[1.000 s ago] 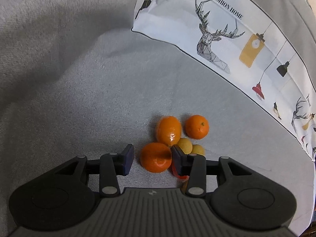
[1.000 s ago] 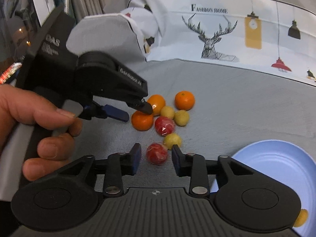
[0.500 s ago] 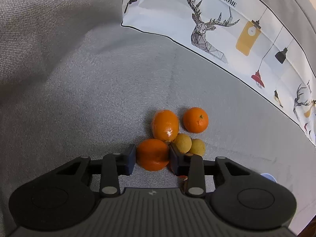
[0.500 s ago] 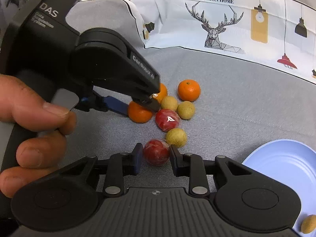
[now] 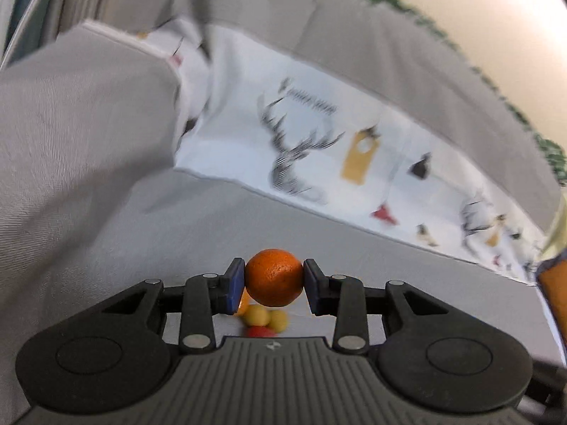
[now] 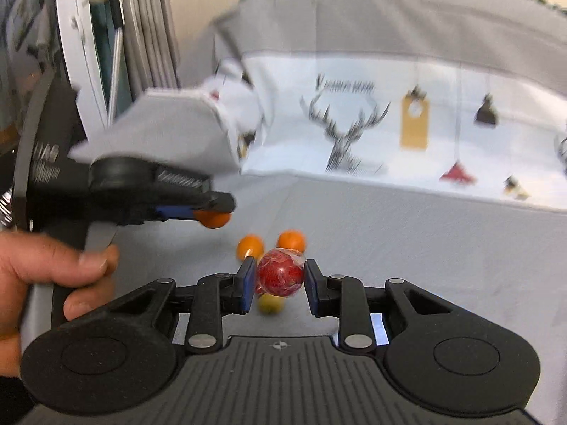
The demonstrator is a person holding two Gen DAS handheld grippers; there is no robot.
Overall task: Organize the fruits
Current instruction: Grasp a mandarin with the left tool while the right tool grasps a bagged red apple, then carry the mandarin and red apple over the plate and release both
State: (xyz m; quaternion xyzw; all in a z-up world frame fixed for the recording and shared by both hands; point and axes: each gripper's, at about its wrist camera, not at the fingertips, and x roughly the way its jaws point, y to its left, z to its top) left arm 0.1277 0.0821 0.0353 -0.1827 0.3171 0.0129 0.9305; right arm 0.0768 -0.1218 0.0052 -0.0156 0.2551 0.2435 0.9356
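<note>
My left gripper (image 5: 273,283) is shut on an orange (image 5: 274,277) and holds it above the grey sofa seat. It also shows in the right wrist view (image 6: 212,212) at the left, with the orange (image 6: 212,219) in it. My right gripper (image 6: 280,279) is shut on a red wrapped fruit (image 6: 280,273), lifted off the seat. Below lie two oranges (image 6: 251,246) (image 6: 291,240) and a yellow fruit (image 6: 270,304). In the left wrist view, two yellow fruits (image 5: 258,314) and a red fruit (image 5: 260,332) show under the held orange.
A white cushion with a deer print (image 6: 347,138) leans on the sofa back. A grey cushion (image 6: 170,131) lies at the left. A sliver of the blue plate (image 6: 376,327) shows behind my right finger. An orange-coloured object (image 5: 553,294) sits at the right edge.
Both grippers have closed on their fruit and lifted it off the seat. The views tilted upward and the plate has dropped almost out of sight.
</note>
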